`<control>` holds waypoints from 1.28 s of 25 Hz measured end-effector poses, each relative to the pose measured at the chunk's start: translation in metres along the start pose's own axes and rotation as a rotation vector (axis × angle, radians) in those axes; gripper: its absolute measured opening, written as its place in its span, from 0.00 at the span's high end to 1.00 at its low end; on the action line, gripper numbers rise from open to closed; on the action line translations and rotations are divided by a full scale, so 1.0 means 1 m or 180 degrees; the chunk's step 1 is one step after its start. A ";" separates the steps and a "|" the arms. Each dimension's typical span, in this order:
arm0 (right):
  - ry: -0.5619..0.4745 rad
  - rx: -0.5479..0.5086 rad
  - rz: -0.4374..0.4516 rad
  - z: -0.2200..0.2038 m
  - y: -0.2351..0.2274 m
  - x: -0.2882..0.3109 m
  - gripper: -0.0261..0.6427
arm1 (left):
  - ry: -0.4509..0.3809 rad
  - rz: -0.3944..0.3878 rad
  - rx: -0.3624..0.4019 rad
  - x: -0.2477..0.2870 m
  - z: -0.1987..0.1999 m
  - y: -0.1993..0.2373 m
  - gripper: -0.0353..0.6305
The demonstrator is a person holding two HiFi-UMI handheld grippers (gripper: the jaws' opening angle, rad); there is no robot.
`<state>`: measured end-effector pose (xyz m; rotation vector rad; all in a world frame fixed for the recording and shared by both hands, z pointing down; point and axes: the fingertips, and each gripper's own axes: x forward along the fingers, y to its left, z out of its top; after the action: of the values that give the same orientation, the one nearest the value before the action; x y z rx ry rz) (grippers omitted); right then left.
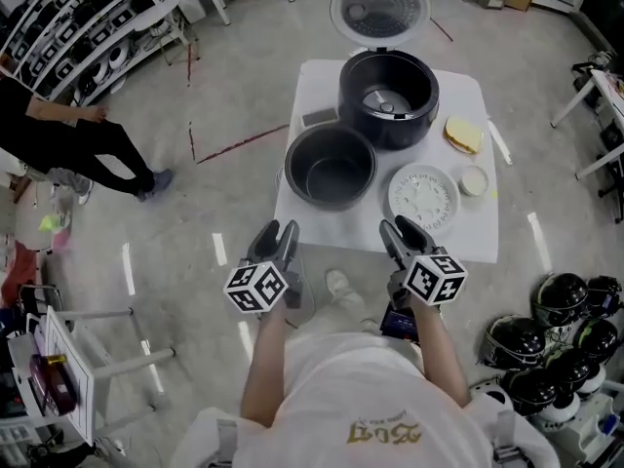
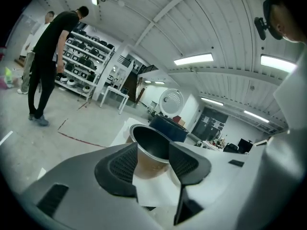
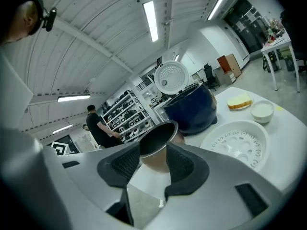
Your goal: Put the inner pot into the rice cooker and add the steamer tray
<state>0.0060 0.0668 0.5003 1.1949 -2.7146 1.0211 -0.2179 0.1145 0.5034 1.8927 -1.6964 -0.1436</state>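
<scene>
The dark inner pot (image 1: 330,167) stands empty on the white table (image 1: 483,237), in front and to the left of the black rice cooker (image 1: 388,97), whose round lid (image 1: 379,8) is raised. The white perforated steamer tray (image 1: 423,197) lies to the pot's right. My left gripper (image 1: 281,234) and right gripper (image 1: 394,232) hover short of the table's near edge, both open and holding nothing. The left gripper view shows the pot (image 2: 151,145) beyond the open left gripper (image 2: 152,164). In the right gripper view the pot (image 3: 156,139) and tray (image 3: 236,145) lie ahead of the open right gripper (image 3: 153,166).
A small white bowl (image 1: 474,181) and a yellow item on a plate (image 1: 464,135) sit at the table's right, a grey block (image 1: 319,117) at its left. A person (image 1: 68,135) stands near shelves (image 1: 78,27) at the left. Helmets (image 1: 546,349) lie on the floor at the right.
</scene>
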 end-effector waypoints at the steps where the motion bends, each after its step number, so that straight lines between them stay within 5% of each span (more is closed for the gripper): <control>1: 0.0025 0.0015 -0.0003 0.001 -0.004 0.009 0.71 | 0.0019 0.0021 -0.0014 0.008 0.002 0.007 0.64; 24: 0.0370 0.0353 -0.0394 0.007 -0.068 0.143 0.71 | 0.0606 -0.0124 -0.0300 0.143 0.004 0.079 0.68; 32: 0.0558 0.0043 -0.0568 -0.003 -0.072 0.154 0.78 | 0.0688 -0.0274 -0.0256 0.158 0.003 0.072 0.75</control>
<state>-0.0562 -0.0683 0.5822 1.2577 -2.4246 1.0672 -0.2534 -0.0361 0.5826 1.8505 -1.4459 -0.0384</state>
